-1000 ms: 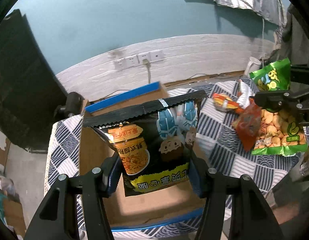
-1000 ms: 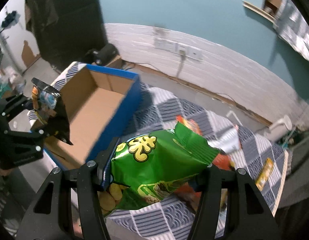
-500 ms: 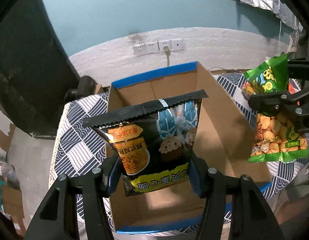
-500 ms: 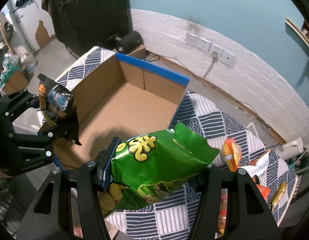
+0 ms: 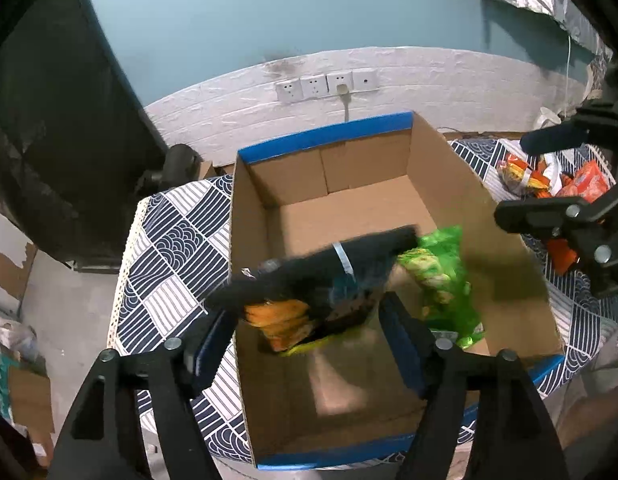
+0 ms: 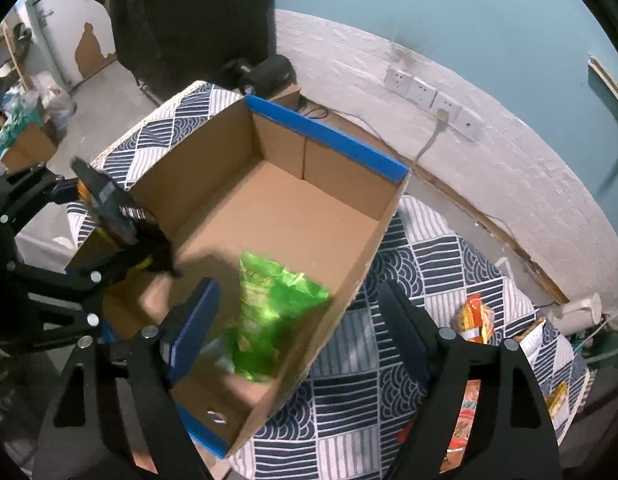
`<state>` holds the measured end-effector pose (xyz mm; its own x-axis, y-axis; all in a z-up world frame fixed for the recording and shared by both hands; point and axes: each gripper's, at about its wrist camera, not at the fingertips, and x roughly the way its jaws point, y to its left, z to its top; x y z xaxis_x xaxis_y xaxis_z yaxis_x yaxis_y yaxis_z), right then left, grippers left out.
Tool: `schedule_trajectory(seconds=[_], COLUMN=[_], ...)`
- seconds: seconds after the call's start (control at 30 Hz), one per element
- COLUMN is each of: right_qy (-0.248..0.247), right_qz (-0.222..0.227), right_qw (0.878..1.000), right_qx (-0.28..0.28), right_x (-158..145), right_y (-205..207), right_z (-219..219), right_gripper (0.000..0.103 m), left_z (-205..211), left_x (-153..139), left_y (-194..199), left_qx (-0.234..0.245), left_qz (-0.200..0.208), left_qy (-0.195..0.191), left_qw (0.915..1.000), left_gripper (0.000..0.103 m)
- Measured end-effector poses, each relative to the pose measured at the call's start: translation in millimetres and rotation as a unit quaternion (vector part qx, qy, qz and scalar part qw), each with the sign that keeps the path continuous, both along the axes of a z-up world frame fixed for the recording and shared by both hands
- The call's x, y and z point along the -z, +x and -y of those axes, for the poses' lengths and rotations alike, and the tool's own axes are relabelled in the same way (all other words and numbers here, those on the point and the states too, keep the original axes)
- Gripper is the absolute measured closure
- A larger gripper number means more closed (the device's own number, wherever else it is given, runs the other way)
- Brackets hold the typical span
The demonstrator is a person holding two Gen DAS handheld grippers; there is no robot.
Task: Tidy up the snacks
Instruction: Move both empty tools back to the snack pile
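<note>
An open cardboard box with blue-taped rims (image 5: pixel 325 136) (image 6: pixel 325 136) stands on the patterned tablecloth. My left gripper (image 5: pixel 305 344) hangs over its near left side, jaws opening. The black snack bag (image 5: pixel 317 288) (image 6: pixel 113 208) is blurred and tipping between the fingers, the pads clear of it. My right gripper (image 6: pixel 299 328) is over the box's right part, its jaws opening too. The green snack bag (image 6: pixel 269 312) (image 5: pixel 437 280) is blurred below it, dropping inside the box. Each gripper shows in the other's view: the right gripper (image 5: pixel 549 178), the left gripper (image 6: pixel 65 232).
Several loose snack packets, orange and red (image 5: pixel 521 172) (image 6: pixel 477 316), lie on the tablecloth (image 6: pixel 421 264) right of the box. A white wall with sockets (image 5: pixel 325 84) runs behind. A black object (image 6: pixel 269 72) sits past the table's far corner.
Both grippers' jaws have spread. The green bag has left the right gripper and falls into the box. The black bag has tilted and slipped down between the left fingers.
</note>
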<state>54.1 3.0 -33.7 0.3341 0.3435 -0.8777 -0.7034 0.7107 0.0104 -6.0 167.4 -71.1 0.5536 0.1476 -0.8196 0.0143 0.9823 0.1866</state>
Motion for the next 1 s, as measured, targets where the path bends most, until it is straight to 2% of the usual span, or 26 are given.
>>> schedule_trajectory(seconds=[0.17,0.53,0.63,1.0], right_qy=[0.008,0.030,0.033,0.044], right_qz=[-0.003,-0.001,0.000,0.004], right_qw=[1.000,0.998,0.997,0.988], right_qx=[0.016,0.057,0.073,0.148], right_x=[-5,-17,-18,-18], right_y=[2,-3,-3,-6], right_z=[16,67,88,180], right_gripper=[0.021,0.021,0.021,0.021], left_z=[10,36,45,113], left_x=[-5,-12,-16,-24], left_y=[-2,-1,0,4], left_qx=[0.013,0.040,0.052,0.115], left_qz=[0.014,0.015,0.017,0.028], left_qy=[0.019,0.016,-0.003,0.027], left_qw=[0.9996,0.9989,0.9985,0.9926], left_gripper=[0.024,0.024,0.024,0.024])
